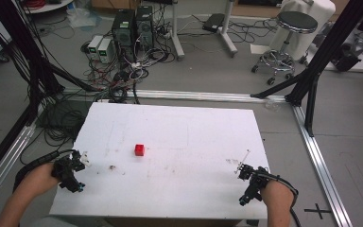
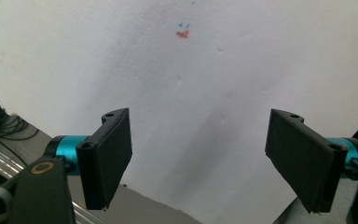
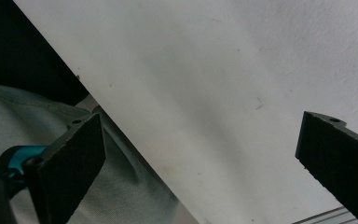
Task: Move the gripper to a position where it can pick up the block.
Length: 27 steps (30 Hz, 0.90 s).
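Two black hand-held grippers, bare forearms

Left gripper [image 2: 198,161] and right gripper [image 3: 200,163]: flat black jaws, teal collars, black trailing cables.

Lab: computer towers [image 1: 132,28], tangled cables [image 1: 123,75]

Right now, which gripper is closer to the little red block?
Left. The left gripper sits near the table's left edge, somewhat nearer the red block than the right gripper by the right front corner.
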Motion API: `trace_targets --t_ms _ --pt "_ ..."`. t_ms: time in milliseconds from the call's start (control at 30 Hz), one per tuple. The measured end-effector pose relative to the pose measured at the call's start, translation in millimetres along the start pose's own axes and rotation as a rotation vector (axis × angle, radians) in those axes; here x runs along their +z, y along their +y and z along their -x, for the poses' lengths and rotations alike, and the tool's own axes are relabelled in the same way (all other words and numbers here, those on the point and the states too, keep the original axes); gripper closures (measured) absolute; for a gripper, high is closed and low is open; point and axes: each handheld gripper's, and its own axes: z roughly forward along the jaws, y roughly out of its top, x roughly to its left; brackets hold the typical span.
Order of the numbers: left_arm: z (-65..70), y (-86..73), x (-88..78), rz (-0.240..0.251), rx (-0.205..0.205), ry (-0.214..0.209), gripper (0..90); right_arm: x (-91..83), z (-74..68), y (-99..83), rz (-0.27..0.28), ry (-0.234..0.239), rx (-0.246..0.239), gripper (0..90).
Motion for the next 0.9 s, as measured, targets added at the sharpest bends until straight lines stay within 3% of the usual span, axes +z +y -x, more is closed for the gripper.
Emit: trace_targets --t_ms 133,200,233,500,667,700,900 --pt "-4.1 7.3 -2.4 0.006 0.039 -0.001 23.1 0.0 -1.0 -0.6 0.0 0.002 -0.003 0.9" --pt "-6.4 11.3 -3.4 0.009 0.058 -0.01 23.1 0.2 -0.9 -1.1 0.001 0.002 -0.008 0.9" --pt "-9.1 16.0 -4.6 0.008 0.09 -0.02 23.1 1.8 -1.1 -1.5 0.003 0.006 -0.011 0.9" --pt "-21.3 36.1 -4.5 0.008 0.176 -0.054 23.1 1.8 -1.3 -2.0 0.007 0.006 -0.01 0.9" --pt "-27.4 46.0 -2.3 -0.009 0.205 -0.057 23.1 2.1 -1.4 -3.3 0.011 0.004 -0.008 0.9" --pt "-30.5 50.6 -0.3 -0.001 0.218 -0.074 23.1 2.0 -0.8 -3.7 0.018 0.005 -0.019 0.9" --pt "-38.7 65.6 5.6 -0.008 0.222 -0.078 23.2 1.2 -2.2 -3.7 0.015 0.007 -0.013 1.0"
